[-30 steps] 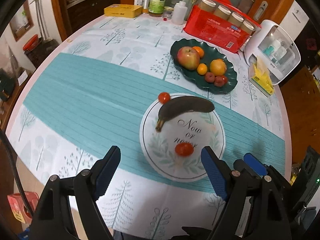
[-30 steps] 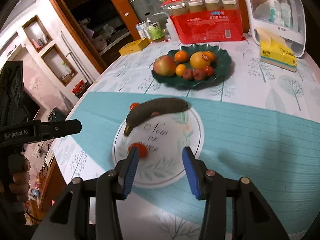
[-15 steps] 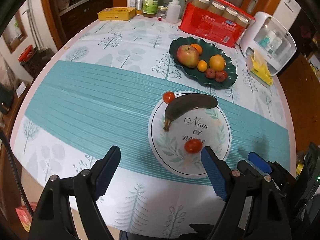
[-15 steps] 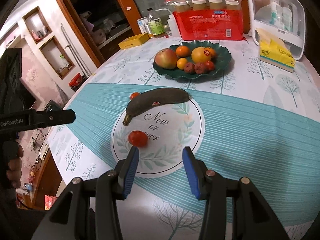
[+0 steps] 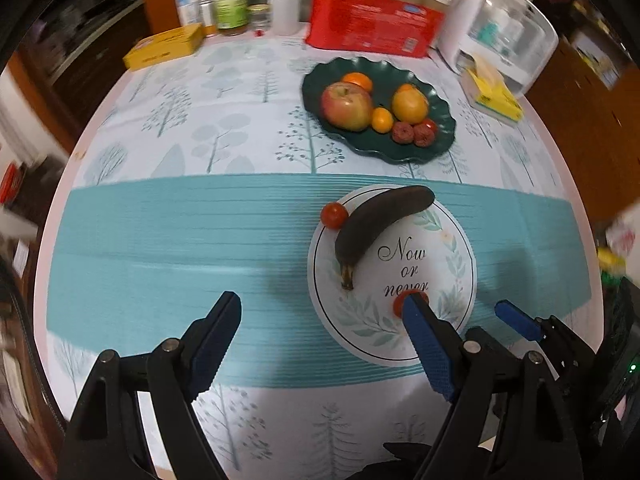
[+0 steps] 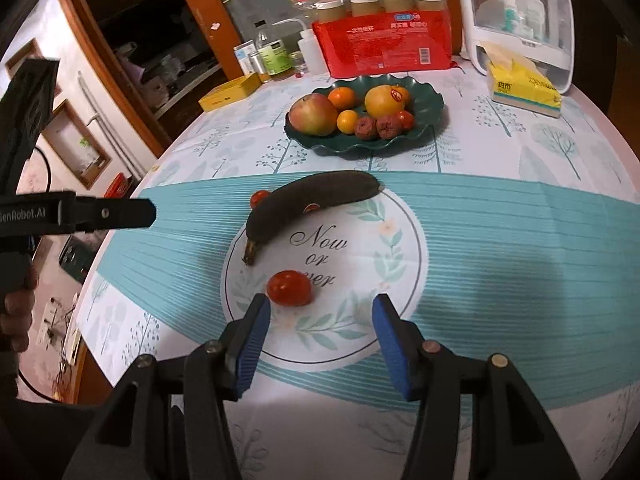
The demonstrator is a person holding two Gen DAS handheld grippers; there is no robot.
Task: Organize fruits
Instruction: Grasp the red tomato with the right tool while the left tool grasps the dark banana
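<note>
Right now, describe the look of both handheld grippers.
Both are black, angular linkage frames with silver pivot screws and ribbed blue pads. The left gripper shows "GenRobot.AI" in white on its body in the right wrist view. The right gripper matches it; no cables show.

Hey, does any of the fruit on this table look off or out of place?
Yes. The banana on the white plate is blackened, clearly overripe, and one small tomato lies off the plate on the tablecloth.

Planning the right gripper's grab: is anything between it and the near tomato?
Nothing visible. The right gripper, jaws just opened wider and empty, faces the tomato directly, near its left finger. The banana lies beyond.
</note>
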